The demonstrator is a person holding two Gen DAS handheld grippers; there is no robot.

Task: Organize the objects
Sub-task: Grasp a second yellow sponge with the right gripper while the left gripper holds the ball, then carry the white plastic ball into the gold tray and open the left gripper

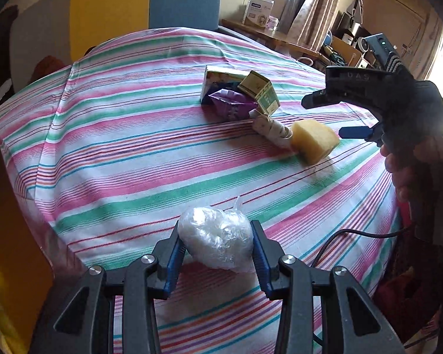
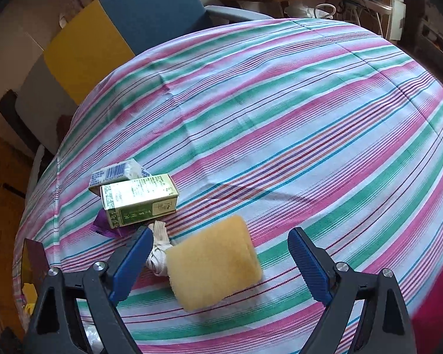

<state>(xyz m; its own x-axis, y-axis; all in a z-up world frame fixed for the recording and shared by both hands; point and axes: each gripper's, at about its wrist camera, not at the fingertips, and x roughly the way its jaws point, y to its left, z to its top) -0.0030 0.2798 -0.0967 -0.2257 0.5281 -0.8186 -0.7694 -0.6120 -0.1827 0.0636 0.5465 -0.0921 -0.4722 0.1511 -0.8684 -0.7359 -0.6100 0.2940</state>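
Note:
My left gripper (image 1: 217, 243) is shut on a clear plastic bag of white stuff (image 1: 217, 240), its blue pads (image 1: 174, 261) pressing both sides just above the striped tablecloth (image 1: 118, 147). A yellow sponge (image 2: 214, 261) lies on the cloth between the wide-open fingers of my right gripper (image 2: 218, 262), untouched. The left wrist view shows the sponge (image 1: 314, 140) too, with the right gripper (image 1: 339, 115) above and to its right in a person's hand (image 1: 410, 165). A rolled white cloth (image 2: 159, 253), a green box (image 2: 138, 202), a purple packet (image 2: 103, 225) and a tissue pack (image 2: 115, 172) cluster left of the sponge.
A blue and yellow chair (image 1: 150, 6) stands behind the table. A wooden side table (image 1: 280, 34) with boxes lies at the far right. A black cable (image 1: 354, 234) runs over the cloth's right edge. An orange container wall (image 1: 11, 221) stands at the left.

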